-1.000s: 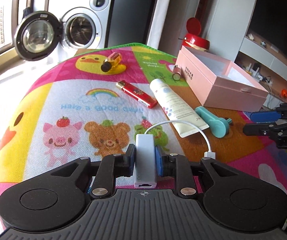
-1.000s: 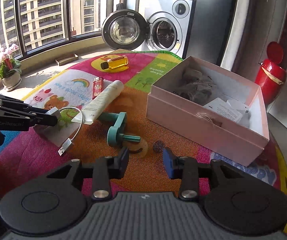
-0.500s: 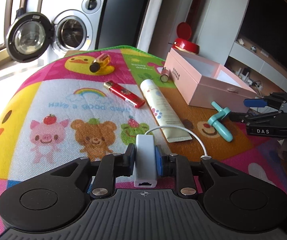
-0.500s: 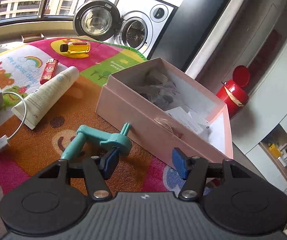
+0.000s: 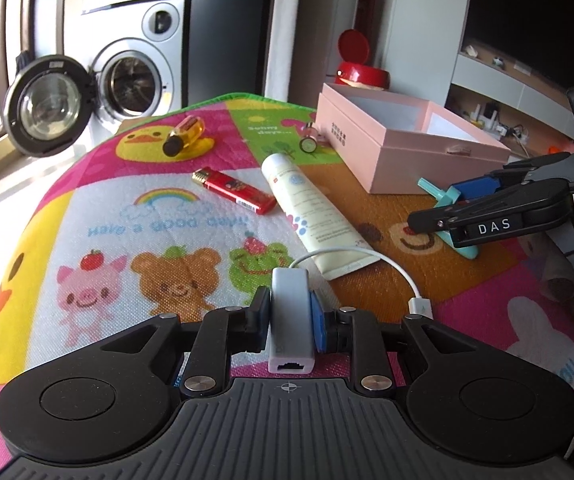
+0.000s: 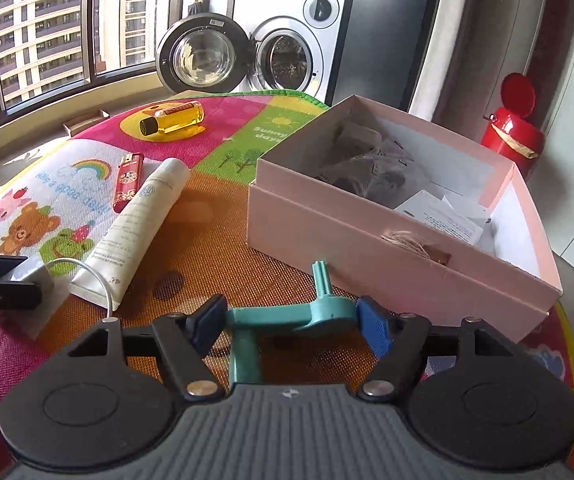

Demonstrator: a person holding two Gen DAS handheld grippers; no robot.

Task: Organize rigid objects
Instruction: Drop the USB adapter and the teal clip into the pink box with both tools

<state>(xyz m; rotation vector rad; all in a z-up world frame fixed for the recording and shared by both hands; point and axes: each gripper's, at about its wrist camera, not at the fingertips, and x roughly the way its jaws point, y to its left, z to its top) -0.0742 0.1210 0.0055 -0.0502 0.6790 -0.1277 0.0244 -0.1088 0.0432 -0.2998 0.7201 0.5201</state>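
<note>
My left gripper [image 5: 290, 312] is shut on a white adapter [image 5: 290, 344], whose cable [image 5: 391, 268] loops onto the cartoon mat [image 5: 99, 220]. In the right wrist view, my right gripper [image 6: 291, 320] hangs low over a teal plastic tool [image 6: 247, 360]. Its jaws are opening with the tool lying between the blue pads [image 6: 373, 330]. From the left wrist view that gripper [image 5: 439, 202] straddles the teal tool [image 5: 433, 189] in front of the pink box [image 5: 407, 152]. The open box [image 6: 367, 240] holds papers and a dark bundle.
On the mat lie a cream tube [image 6: 143, 216], a red lighter [image 6: 127, 182], a yellow bottle [image 6: 175, 118] and a small round item [image 5: 308, 144] by the box. A washing machine [image 6: 287, 60] with its door open and a red bin [image 6: 511, 128] stand beyond the mat.
The right gripper has come down over the teal tool and its jaws have spread wider, so the tool now lies between them. The left gripper keeps its hold on the adapter.
</note>
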